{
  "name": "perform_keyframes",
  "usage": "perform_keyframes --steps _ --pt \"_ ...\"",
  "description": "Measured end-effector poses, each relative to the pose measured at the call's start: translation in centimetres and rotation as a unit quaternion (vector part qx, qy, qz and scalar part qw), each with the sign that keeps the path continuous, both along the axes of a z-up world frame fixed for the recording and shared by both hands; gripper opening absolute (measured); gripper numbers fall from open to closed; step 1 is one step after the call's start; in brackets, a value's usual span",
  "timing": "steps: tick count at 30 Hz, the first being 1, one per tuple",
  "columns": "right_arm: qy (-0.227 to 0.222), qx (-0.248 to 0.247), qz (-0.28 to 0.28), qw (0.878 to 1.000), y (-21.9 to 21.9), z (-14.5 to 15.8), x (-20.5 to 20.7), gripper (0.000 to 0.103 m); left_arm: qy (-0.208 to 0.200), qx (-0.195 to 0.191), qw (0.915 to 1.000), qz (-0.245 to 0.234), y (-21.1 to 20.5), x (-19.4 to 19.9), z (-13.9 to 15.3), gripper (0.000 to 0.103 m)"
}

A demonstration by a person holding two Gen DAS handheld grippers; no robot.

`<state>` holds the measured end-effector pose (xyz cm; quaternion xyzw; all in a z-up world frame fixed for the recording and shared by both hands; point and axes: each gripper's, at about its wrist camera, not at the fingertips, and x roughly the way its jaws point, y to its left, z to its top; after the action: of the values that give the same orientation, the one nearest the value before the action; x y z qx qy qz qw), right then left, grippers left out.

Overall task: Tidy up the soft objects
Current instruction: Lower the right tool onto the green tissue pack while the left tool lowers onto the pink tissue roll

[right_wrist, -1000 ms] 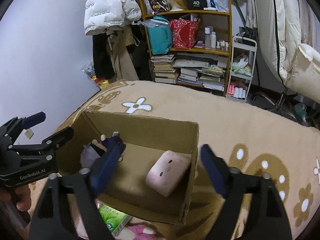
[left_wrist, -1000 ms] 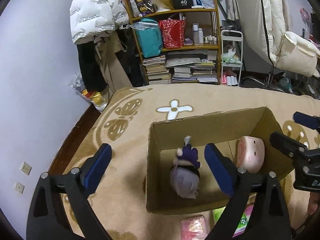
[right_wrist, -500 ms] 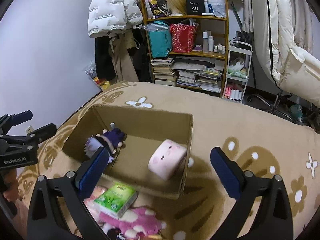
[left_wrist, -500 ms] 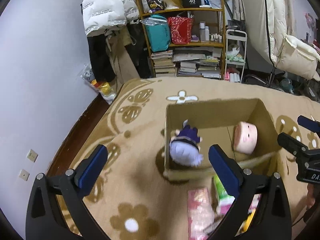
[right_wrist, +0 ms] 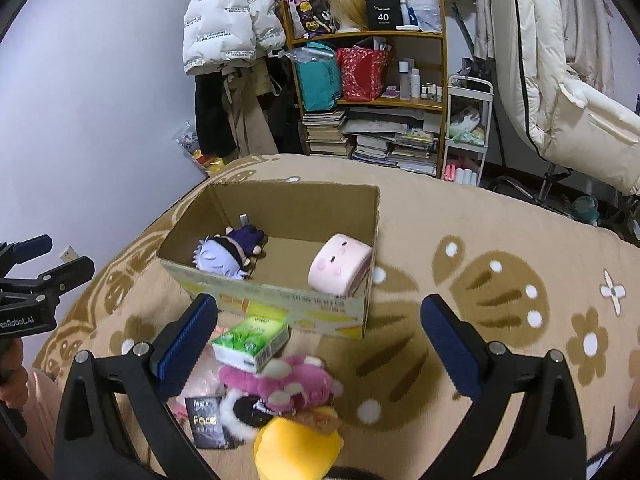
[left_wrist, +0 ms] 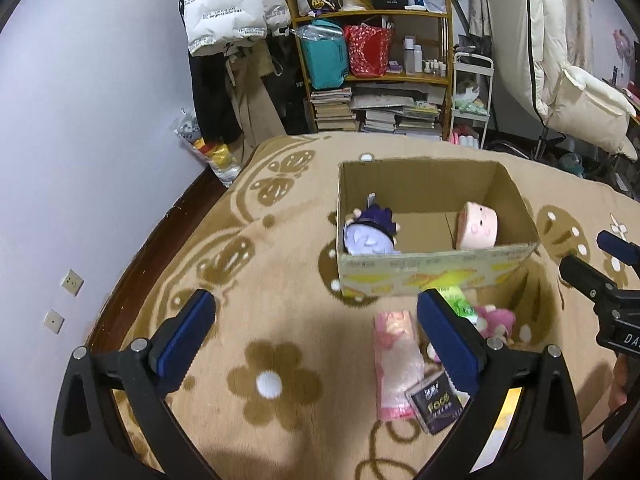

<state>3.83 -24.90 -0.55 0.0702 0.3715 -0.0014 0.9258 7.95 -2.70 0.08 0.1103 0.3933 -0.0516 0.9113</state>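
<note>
My left gripper (left_wrist: 316,344) and right gripper (right_wrist: 318,346): black plastic frames, triangular cutouts in the arms, silver screws at the finger joints. Finger pads (left_wrist: 186,334) are blue, ribbed. White lettering on the side of each body, partly cut off. Bare skin of my hand (right_wrist: 14,354) shows behind one.

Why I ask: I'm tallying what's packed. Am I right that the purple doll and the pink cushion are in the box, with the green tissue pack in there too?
Not quite. The right wrist view shows the green tissue pack outside the box, on the blanket in front. The purple doll and pink cushion are inside.
</note>
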Motion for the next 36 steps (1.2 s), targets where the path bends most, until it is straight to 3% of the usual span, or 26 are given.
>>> perform_keyframes --steps 14,36 --pt "0.008 -0.010 0.023 1.000 2.2 -1.6 -1.8 0.103 0.055 0.014 0.9983 -0.009 -0.1 0.1 -3.9 0.100" --pt "0.078 -0.012 0.095 0.992 5.8 -8.2 3.4 0.098 0.177 -0.012 0.9840 -0.012 0.5 5.3 -11.1 0.100"
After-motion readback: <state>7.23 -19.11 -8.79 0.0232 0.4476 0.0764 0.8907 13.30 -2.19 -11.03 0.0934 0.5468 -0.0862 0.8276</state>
